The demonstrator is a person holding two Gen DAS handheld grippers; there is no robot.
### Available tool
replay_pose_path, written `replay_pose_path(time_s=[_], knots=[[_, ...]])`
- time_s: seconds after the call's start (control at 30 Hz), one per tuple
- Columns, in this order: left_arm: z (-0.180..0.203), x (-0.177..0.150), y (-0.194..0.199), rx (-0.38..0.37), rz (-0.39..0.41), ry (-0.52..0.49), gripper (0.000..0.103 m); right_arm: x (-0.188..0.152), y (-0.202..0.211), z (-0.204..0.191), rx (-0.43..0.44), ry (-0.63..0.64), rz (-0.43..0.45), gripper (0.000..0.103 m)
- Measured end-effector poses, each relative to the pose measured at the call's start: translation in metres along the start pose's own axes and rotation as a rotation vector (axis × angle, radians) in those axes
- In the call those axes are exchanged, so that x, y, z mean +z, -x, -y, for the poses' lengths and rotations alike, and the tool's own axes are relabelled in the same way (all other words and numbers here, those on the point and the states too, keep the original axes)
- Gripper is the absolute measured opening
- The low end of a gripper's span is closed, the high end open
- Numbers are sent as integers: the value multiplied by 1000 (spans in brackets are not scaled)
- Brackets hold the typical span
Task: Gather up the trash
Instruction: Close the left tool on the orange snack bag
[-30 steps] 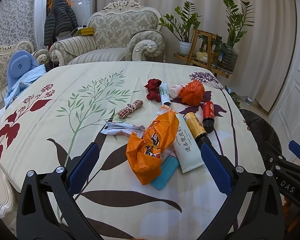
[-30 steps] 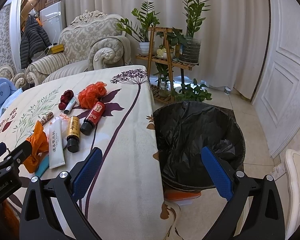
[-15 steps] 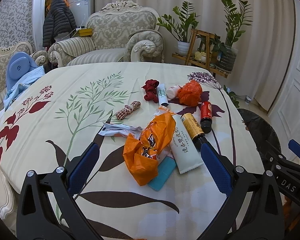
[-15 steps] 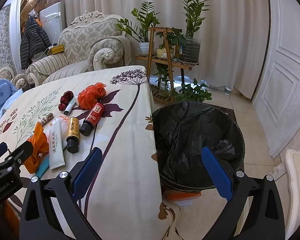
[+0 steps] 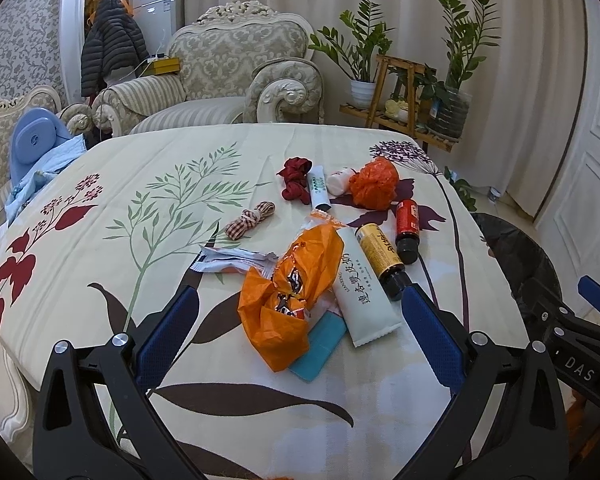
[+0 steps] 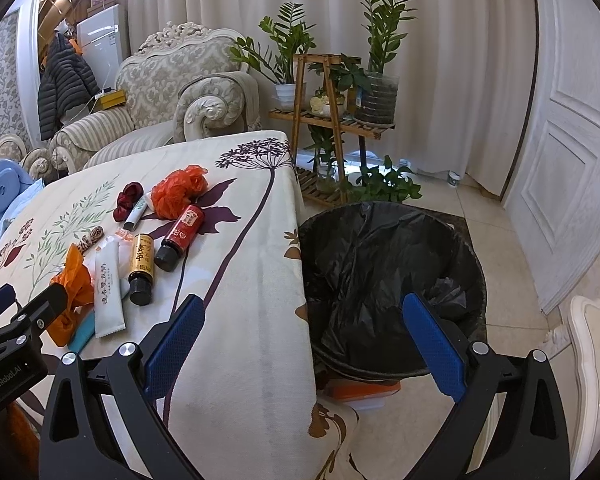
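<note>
Trash lies on the floral tablecloth (image 5: 120, 208): an orange snack wrapper (image 5: 292, 292), a white wrapper (image 5: 232, 260), a white tube (image 5: 364, 292), a gold bottle (image 5: 380, 256), a red bottle (image 5: 407, 224), an orange crumpled bag (image 5: 374, 184), a small tube (image 5: 319, 192), a red ribbon (image 5: 294, 178) and a checked ribbon (image 5: 250, 220). My left gripper (image 5: 298, 334) is open, just short of the orange wrapper. My right gripper (image 6: 298, 340) is open and empty, over the table edge beside the black-lined bin (image 6: 392, 288).
A teal flat object (image 5: 320, 344) lies under the orange wrapper. An armchair (image 5: 228, 76) stands behind the table. A wooden plant stand (image 6: 332, 120) with pots stands beyond the bin. A white door (image 6: 572, 160) is at the right.
The left gripper has shifted slightly; the items sit a little further left in its view. The right gripper has hardly moved. Both stay open.
</note>
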State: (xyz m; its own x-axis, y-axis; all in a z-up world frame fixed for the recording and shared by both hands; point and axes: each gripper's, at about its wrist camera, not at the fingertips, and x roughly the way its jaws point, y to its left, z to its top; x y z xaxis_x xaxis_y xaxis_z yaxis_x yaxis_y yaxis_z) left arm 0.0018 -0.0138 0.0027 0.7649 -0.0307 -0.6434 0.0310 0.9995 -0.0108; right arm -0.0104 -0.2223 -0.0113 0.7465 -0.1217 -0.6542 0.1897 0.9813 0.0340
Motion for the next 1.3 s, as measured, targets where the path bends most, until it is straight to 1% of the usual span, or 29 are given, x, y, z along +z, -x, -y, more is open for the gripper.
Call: replay_pose_path(time_s=[0.4, 0.63, 0.67, 0.7, 0.73, 0.87, 1.07, 1.1, 1.13, 1.17, 1.23, 1.27, 1.3], knots=[[1, -1, 1, -17, -3, -18, 99, -2, -2, 1, 4, -2, -6, 97], [-15, -2, 6, -12, 5, -14, 97, -2, -5, -13, 42, 12, -11, 97], [-19, -2, 6, -9, 6, -11, 94, -3, -5, -16, 45, 18, -10, 97], [-23, -3, 5, -1, 4, -8, 87, -2, -5, -18, 46, 21, -9, 97], [-26, -3, 3, 6, -4, -5, 85, -2, -6, -20, 49, 23, -9, 97], [-32, -3, -6, -1, -25, -4, 84, -2, -8, -25, 61, 26, -16, 97], [-28, -3, -25, -26, -67, -38, 83, -3, -9, -27, 65, 24, -19, 96], [-29, -3, -29, -29, -79, -41, 75, -3, -9, -27, 66, 25, -19, 96], [-29, -2, -31, -34, -89, -44, 70, -3, -10, -28, 68, 25, -22, 96], [-30, -2, -35, -49, -106, -46, 62, -3, -12, -29, 70, 25, -24, 96], [-32, -3, -39, -69, -127, -43, 59, -3, -15, -31, 76, 28, -30, 96], [-31, -4, -40, -74, -131, -45, 55, -3, -16, -31, 78, 31, -33, 96], [-31, -5, -41, -80, -136, -55, 47, -3, -17, -33, 80, 32, -34, 96]])
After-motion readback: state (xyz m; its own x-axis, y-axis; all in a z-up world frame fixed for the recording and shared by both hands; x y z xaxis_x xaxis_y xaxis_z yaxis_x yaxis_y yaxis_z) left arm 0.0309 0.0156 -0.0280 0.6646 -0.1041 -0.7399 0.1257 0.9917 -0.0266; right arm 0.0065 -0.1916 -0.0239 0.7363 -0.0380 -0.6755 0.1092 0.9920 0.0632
